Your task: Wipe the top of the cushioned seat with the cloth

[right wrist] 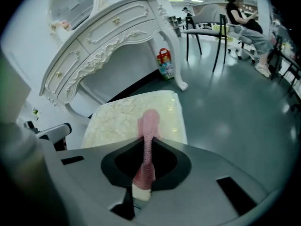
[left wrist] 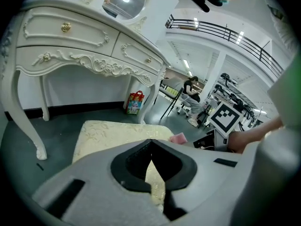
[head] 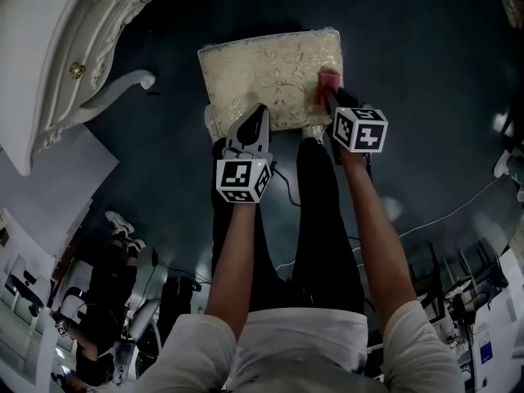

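Observation:
The cushioned seat (head: 266,72) has a cream floral top and stands on the dark floor in front of me. My right gripper (head: 332,94) is over its near right corner, shut on a pink cloth (head: 327,79) that rests on the cushion. In the right gripper view the cloth (right wrist: 148,124) runs up between the jaws onto the seat (right wrist: 117,119). My left gripper (head: 261,111) is at the seat's near edge, jaws shut with nothing between them. In the left gripper view the gripper (left wrist: 150,142) points over the seat (left wrist: 113,133), with the cloth (left wrist: 178,138) off to the right.
A white ornate dressing table (head: 57,56) stands to the left, its curved leg (head: 123,84) close to the seat. A red gift bag (left wrist: 135,102) sits under it. My legs (head: 315,211) are just behind the seat. Cables (head: 446,217) lie on the floor at right. A person (right wrist: 242,18) sits further off.

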Available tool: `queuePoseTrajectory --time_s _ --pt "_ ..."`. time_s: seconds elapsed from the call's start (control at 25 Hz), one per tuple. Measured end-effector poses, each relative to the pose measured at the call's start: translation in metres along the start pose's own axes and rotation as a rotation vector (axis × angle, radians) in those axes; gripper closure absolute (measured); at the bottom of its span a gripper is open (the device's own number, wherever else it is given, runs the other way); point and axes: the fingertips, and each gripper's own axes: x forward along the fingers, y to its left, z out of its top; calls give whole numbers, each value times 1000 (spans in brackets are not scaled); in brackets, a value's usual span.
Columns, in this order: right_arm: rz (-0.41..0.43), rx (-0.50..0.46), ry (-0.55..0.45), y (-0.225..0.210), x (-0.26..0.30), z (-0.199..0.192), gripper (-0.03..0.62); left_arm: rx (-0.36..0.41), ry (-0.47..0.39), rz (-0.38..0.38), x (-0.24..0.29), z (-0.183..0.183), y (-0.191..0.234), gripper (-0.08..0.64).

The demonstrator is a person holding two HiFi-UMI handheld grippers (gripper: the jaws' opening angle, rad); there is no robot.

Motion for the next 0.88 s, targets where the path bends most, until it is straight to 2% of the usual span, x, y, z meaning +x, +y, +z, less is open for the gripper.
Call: queuePoseTrajectory --time_s 0.28,0.52,0.68,0.88 --pt "259 -64 79 156 44 -20 560 -34 -50 119 -50 19 79 548" --pt "355 -116 188 250 83 -55 560 -74 -92 187 -92 26 135 548" --pt "373 -151 233 280 102 -63 560 -111 -131 212 -105 35 150 548" --pt "365 -127 225 272 99 -68 560 -112 -113 194 -100 26 141 548"
